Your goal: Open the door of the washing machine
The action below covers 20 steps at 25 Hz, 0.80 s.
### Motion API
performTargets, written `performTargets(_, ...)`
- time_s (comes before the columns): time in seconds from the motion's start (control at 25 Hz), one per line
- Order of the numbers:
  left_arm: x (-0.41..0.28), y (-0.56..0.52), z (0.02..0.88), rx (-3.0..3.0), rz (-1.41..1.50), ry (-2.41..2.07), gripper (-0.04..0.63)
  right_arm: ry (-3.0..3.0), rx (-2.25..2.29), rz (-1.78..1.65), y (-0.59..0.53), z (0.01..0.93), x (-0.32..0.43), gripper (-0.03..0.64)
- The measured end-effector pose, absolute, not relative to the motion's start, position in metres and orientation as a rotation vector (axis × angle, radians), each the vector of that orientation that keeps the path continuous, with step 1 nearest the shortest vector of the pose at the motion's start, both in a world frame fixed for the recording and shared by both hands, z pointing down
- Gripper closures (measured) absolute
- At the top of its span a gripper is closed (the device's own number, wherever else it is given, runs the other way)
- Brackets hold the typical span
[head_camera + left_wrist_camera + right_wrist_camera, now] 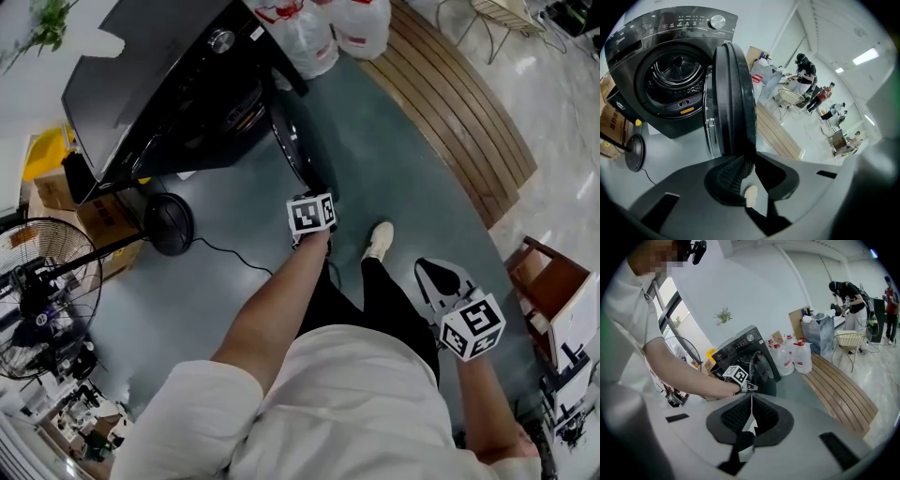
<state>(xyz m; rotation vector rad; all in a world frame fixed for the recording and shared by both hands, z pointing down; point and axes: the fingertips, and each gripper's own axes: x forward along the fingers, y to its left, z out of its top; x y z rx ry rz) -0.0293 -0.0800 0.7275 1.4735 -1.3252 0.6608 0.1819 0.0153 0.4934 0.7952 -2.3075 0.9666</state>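
Observation:
A black front-loading washing machine (159, 84) stands at the upper left, its steel drum (677, 77) exposed. Its round door (292, 150) is swung wide open toward me. In the left gripper view the door's (733, 103) edge runs down between the jaws. My left gripper (314, 186) is at that edge, shut on the rim (749, 157). The right gripper view shows the machine (740, 350), the open door (764, 369) and the left gripper (753, 387) ahead. My right gripper (433, 274) hangs back by my right side, pads (740, 416) pressed together on nothing.
A standing fan (37, 291) and its round base (169, 223) sit left of the machine, beside cardboard boxes (56, 192). Water jugs (309, 37) stand behind the door. A wooden bench (459, 112) curves along the right. People (806, 75) work far off.

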Motion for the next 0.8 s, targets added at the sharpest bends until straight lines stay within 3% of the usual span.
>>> performTargets(0.8, 0.058, -0.142, 0.727, 1.332, 0.467, -1.36, 0.52, -2.279, 0.863, 0.978, 0.011, 0.503, 0.25, 0.598)
